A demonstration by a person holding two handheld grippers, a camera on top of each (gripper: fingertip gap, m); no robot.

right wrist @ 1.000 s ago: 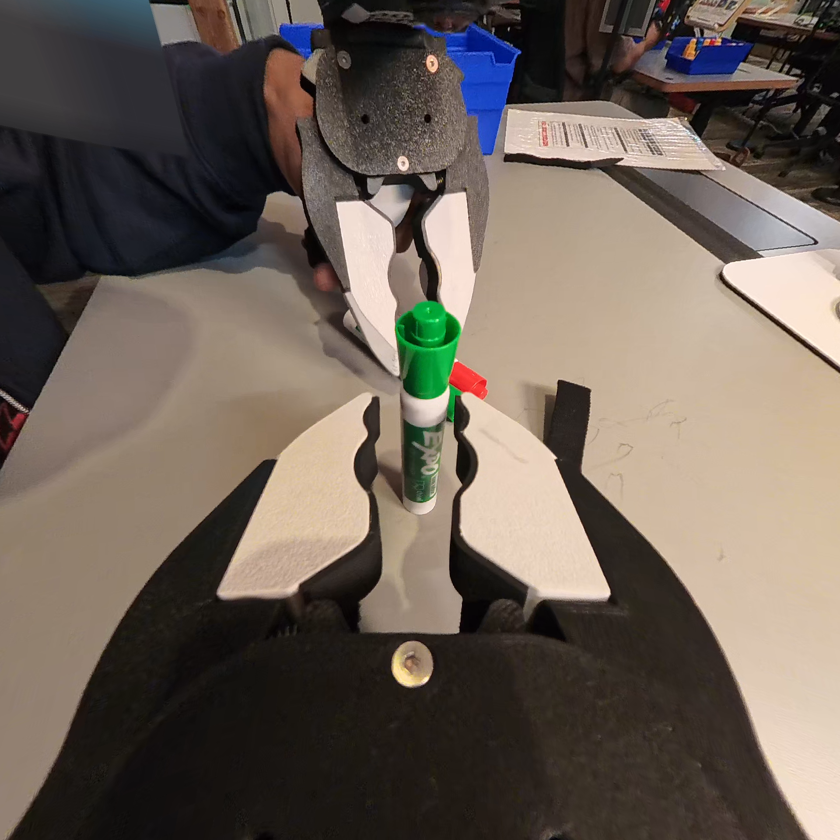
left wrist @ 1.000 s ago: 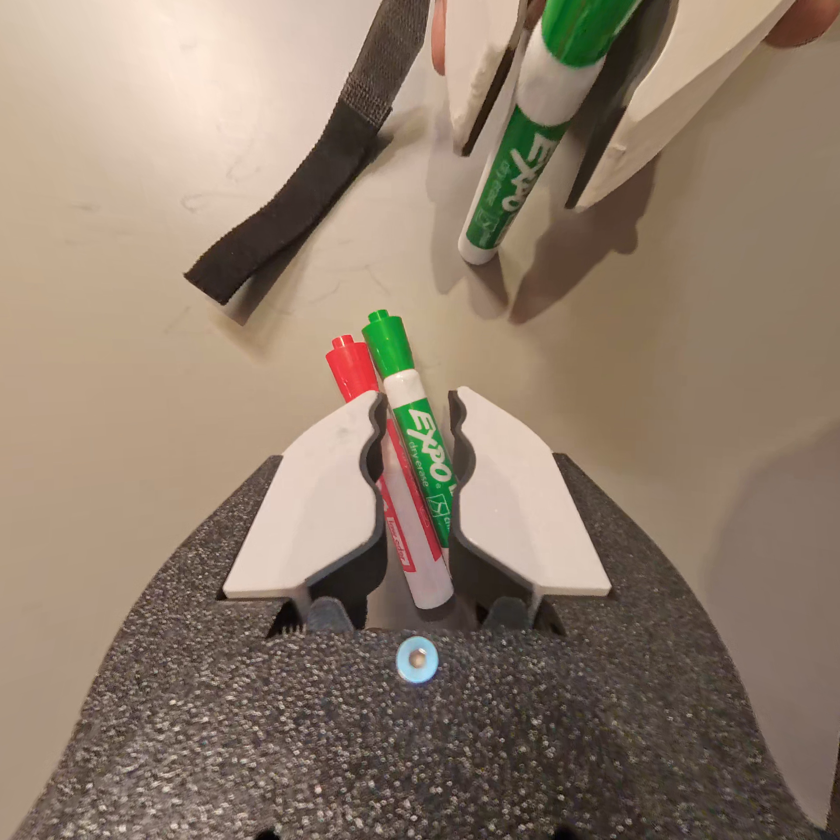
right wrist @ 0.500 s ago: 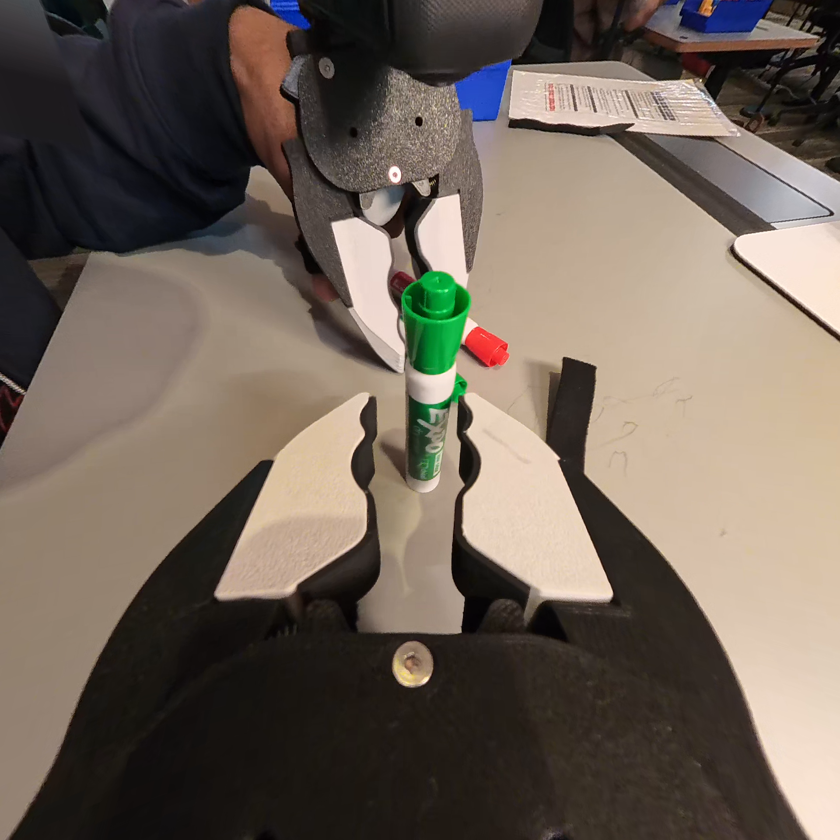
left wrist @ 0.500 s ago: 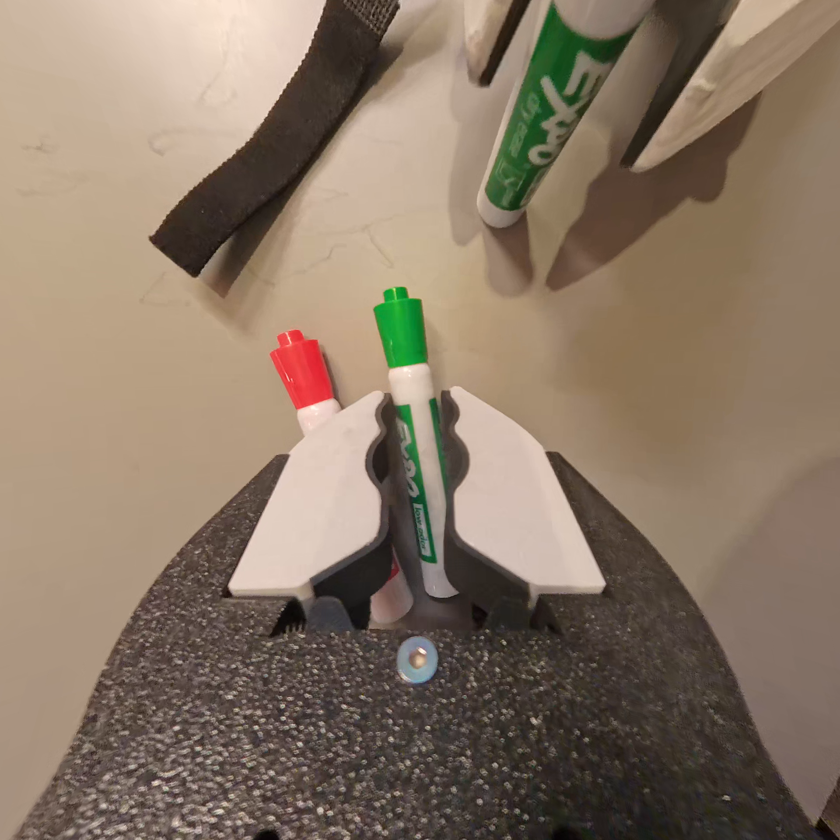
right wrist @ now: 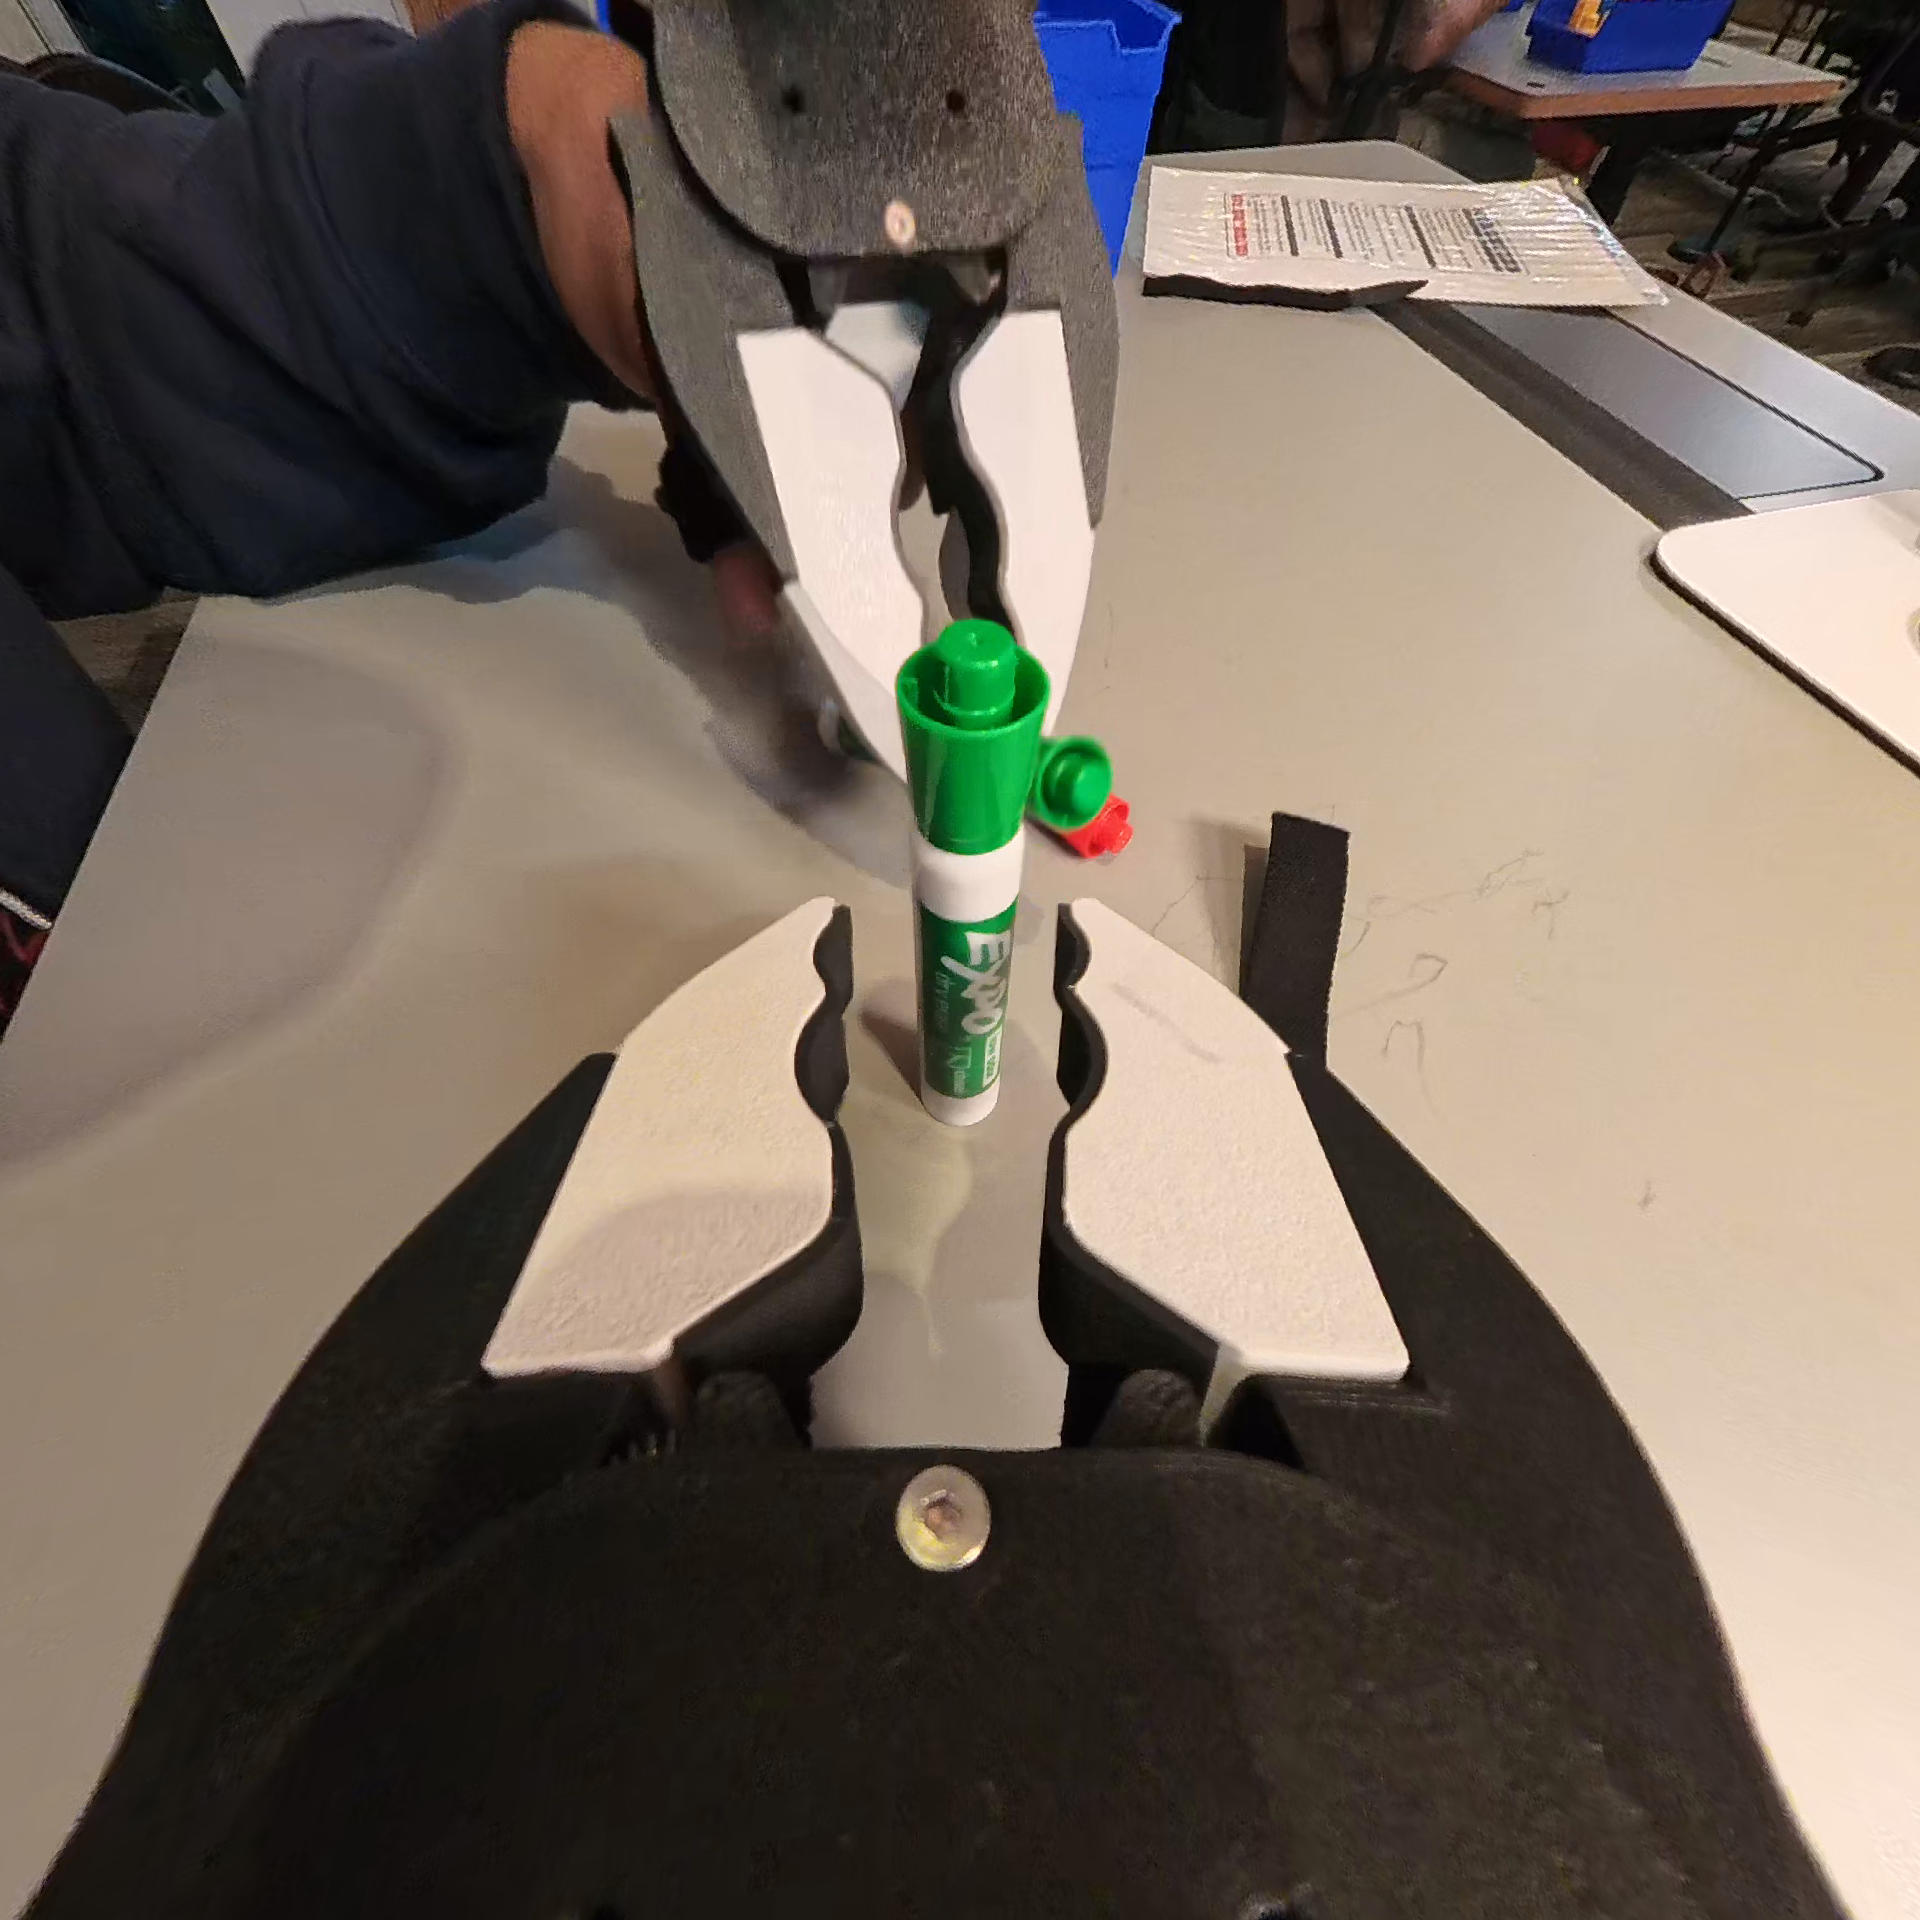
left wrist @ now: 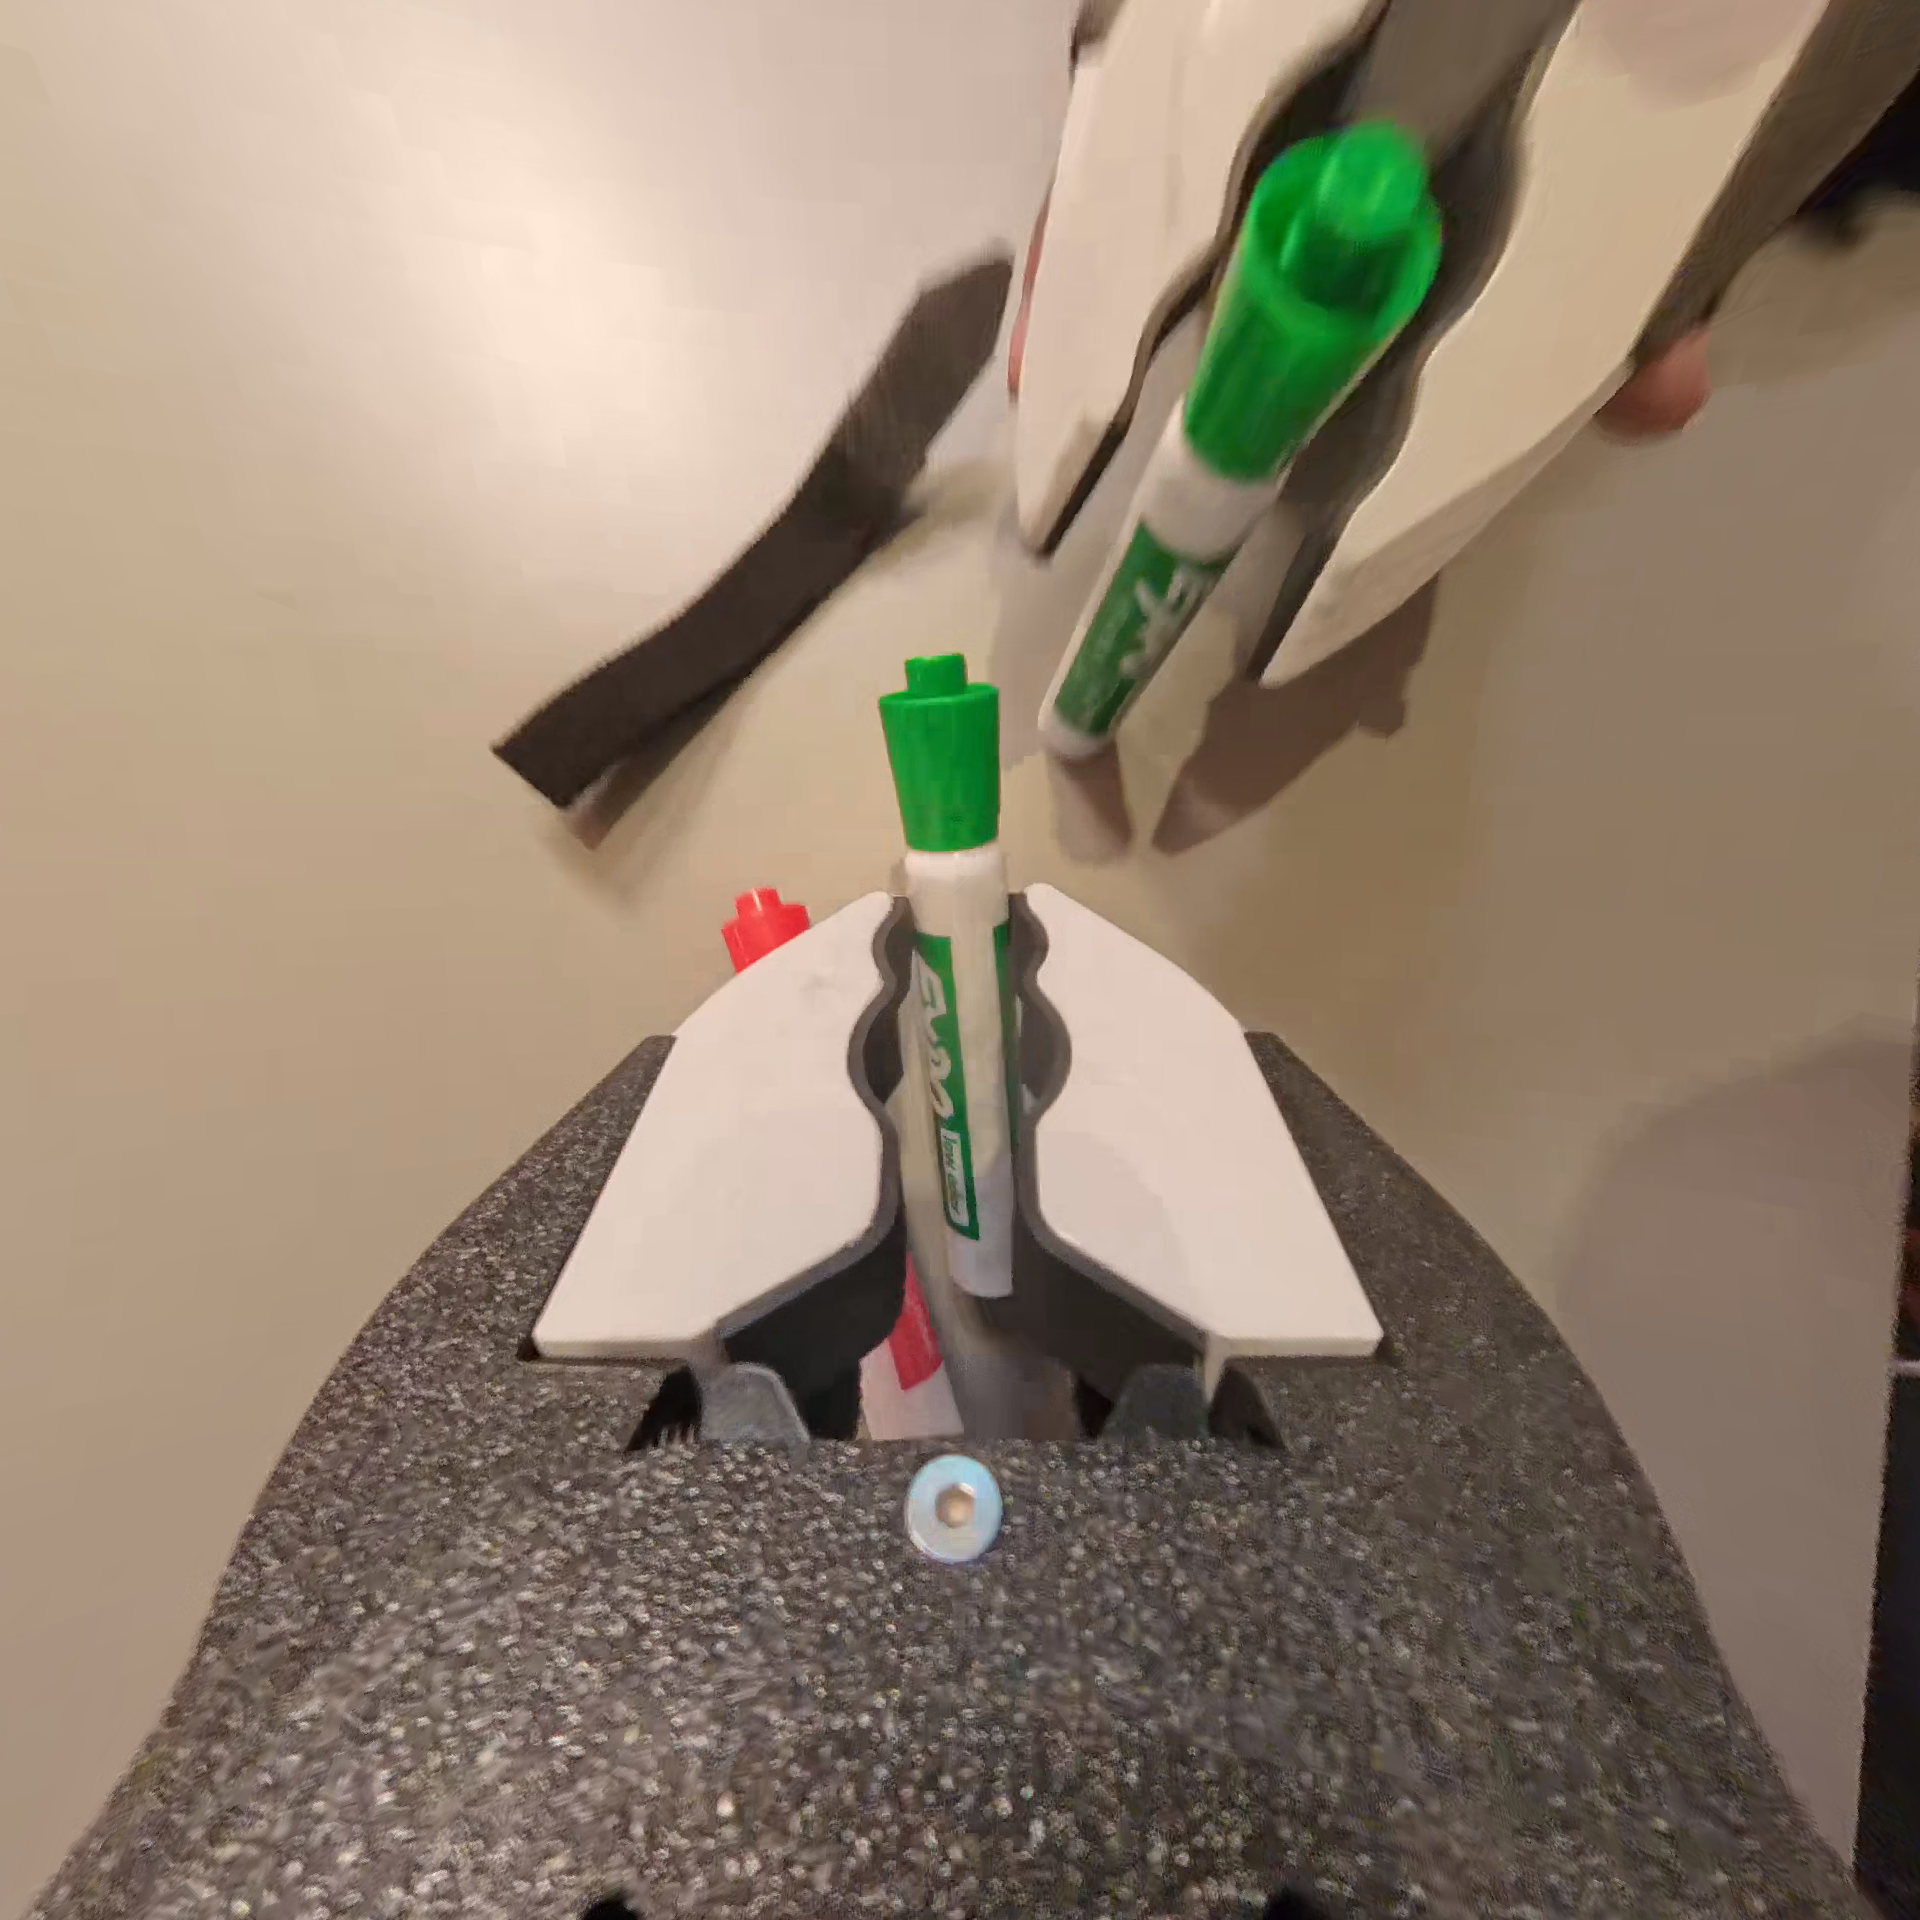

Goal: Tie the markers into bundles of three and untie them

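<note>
Over the beige table [right wrist: 1455,727], left gripper [left wrist: 958,914] is clamped snug on a green marker [left wrist: 951,1039], lifted cap-forward; red marker [left wrist: 764,925] lies under its left finger on the table, apparently not gripped. Right gripper [right wrist: 951,914] is parted, jaws clear of the upright green marker [right wrist: 964,883] standing between them. Black strap [right wrist: 1294,925] lies flat just beside. Step looks like gathering three: bring barrels parallel, caps aligned, before strapping. Left tool pitched steeply down, right held low and level. Upright marker could tip.
</note>
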